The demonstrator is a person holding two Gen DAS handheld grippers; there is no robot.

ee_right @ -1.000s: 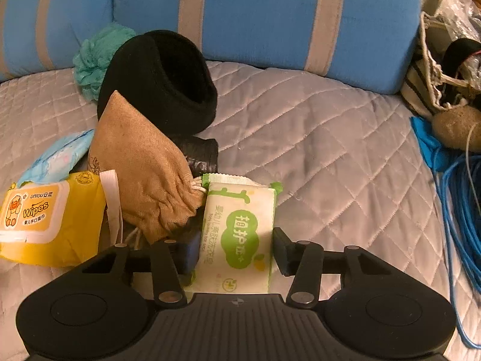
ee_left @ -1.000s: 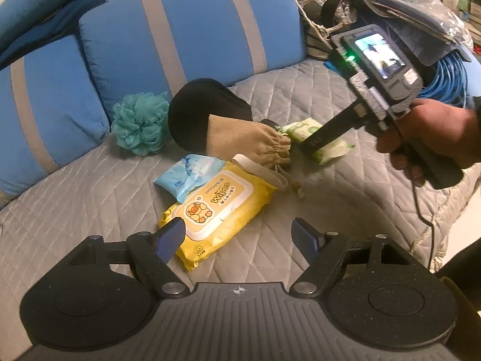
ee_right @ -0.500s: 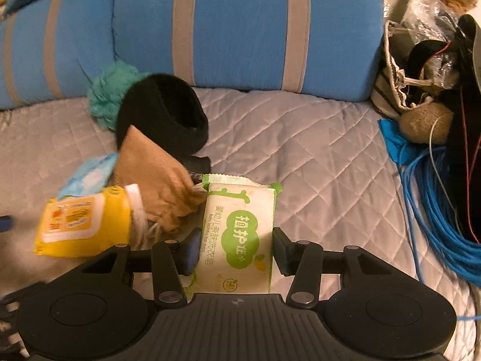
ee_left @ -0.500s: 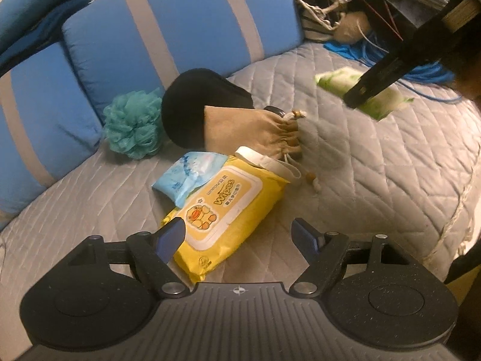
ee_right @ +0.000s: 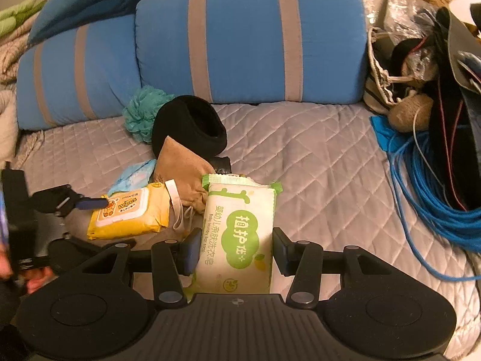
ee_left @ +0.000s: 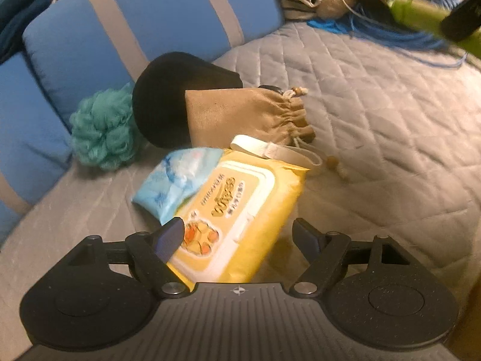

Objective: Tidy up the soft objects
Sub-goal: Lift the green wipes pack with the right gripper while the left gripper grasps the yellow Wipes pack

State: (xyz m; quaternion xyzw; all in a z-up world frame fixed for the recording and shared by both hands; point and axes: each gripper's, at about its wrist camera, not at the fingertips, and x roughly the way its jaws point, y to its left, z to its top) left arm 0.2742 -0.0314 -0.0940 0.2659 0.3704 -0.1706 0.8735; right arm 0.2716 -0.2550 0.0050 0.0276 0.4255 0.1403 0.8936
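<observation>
Black pouch (ee_right: 221, 162) mostly hidden

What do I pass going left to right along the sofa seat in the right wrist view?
Left gripper → yellow wipes pack → green-and-white soap pack held in the right gripper → blue cable coil.

The quilted sofa seat (ee_right: 315, 162) lies bare to the right of the pile, wide enough for a claw to pass. On the left, yellow wipes pack (ee_left: 240, 210), tan pouch (ee_left: 246, 117), black cap (ee_left: 168, 99) and teal pouf (ee_left: 102, 132) crowd together. Blue cushions (ee_right: 246, 39) wall the back; blue cable coils (ee_right: 436, 192) block the far right.
</observation>
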